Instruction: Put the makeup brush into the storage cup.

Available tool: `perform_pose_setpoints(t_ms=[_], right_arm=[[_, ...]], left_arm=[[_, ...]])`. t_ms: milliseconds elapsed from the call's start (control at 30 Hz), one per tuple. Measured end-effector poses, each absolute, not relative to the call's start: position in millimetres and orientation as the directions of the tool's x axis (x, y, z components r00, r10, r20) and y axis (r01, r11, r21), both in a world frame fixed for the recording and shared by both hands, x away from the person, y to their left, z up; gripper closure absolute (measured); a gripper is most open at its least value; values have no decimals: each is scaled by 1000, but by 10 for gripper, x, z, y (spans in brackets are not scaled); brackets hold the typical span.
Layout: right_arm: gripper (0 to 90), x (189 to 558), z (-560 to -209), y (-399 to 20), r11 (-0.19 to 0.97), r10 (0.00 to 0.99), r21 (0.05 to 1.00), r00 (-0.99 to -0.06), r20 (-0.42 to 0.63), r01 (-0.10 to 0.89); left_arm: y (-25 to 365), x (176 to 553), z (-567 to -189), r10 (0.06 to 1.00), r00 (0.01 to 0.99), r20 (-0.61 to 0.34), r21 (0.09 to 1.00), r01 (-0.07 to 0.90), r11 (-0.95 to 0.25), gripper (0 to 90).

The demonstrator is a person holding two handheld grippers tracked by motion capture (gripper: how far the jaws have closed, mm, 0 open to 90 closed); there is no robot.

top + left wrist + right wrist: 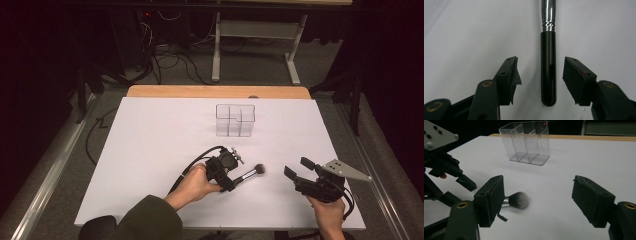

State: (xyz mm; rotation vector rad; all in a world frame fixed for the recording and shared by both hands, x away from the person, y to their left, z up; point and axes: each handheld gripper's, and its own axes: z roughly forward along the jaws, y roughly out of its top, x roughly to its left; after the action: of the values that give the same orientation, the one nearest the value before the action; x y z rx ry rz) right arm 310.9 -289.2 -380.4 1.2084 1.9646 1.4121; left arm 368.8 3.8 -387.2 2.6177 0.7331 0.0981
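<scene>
Black brush (548, 70) handle lies on the white worktop (150, 130) near its front edge, lengthwise between the left hand-held gripper (540, 75)'s open jaws, untouched; bristles point away toward the right hand-held gripper (539, 202), open and empty.

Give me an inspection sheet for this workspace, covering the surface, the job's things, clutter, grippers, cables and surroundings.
Surface: white table top, wooden edge at the far side.
Job's things: makeup brush lying flat, bristles toward the right gripper; clear divided organizer upright, nothing in it.
Clutter: nothing seen.
Grippers: left gripper open, jaws either side of the brush handle, not touching; right gripper open, holding nothing.
Cables: black cable trailing from the left gripper; loose cables on the floor beyond.
Surroundings: dark room, white table legs behind.
</scene>
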Motion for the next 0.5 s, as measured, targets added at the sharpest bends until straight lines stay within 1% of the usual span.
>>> perform_pose_setpoints(t_ms=[500], right_arm=[[280,3114,-3808,-2888,102,837,910,-529,140,402]], left_arm=[[-23,3705,-3977,504,861,-66,383,489,-784,533]])
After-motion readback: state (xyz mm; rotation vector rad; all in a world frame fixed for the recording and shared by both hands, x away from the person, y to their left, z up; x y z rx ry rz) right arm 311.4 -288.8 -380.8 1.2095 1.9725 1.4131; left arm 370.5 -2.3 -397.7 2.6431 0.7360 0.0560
